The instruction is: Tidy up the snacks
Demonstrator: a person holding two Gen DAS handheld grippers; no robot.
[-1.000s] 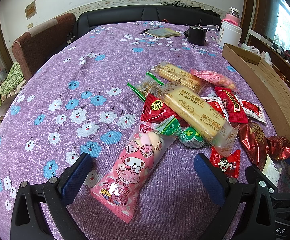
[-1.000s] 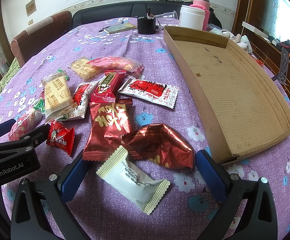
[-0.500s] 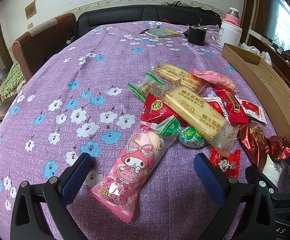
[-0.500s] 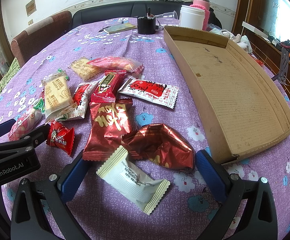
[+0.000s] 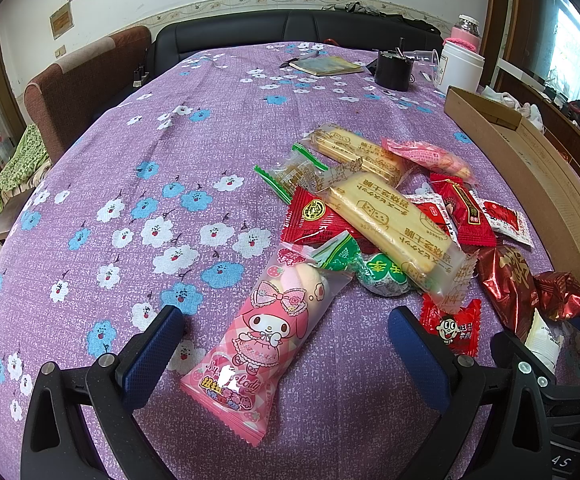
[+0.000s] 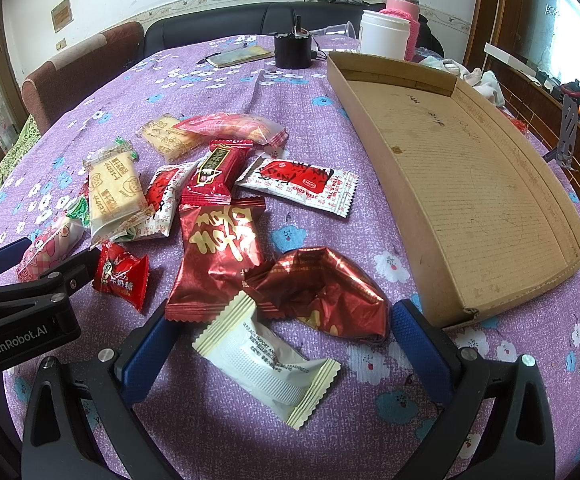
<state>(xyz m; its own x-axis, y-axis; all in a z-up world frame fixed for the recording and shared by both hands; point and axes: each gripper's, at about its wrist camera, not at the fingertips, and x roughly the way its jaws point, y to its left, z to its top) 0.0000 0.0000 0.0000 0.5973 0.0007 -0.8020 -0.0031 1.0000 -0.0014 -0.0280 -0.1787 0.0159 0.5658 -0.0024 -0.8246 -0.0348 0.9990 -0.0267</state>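
In the left wrist view, the left gripper (image 5: 284, 342) hangs wide open and empty over the purple flowered surface (image 5: 138, 168), its blue fingers straddling the pink cartoon snack pack (image 5: 268, 332), which lies flat with its top end tucked against the snack pile (image 5: 377, 208). To take it cleanly, the fingers should probably drop to either side of the pack's middle and close across its narrow width, without snagging the green-wrapped sweet (image 5: 381, 274) that touches it. In the right wrist view, the right gripper (image 6: 280, 354) is equally spread and holds nothing, with the white pillow pack (image 6: 268, 364) between its fingers and the crumpled red foil wrapper (image 6: 321, 290) just beyond. The empty cardboard tray (image 6: 369, 96) sits nearby to the right, the likely destination.
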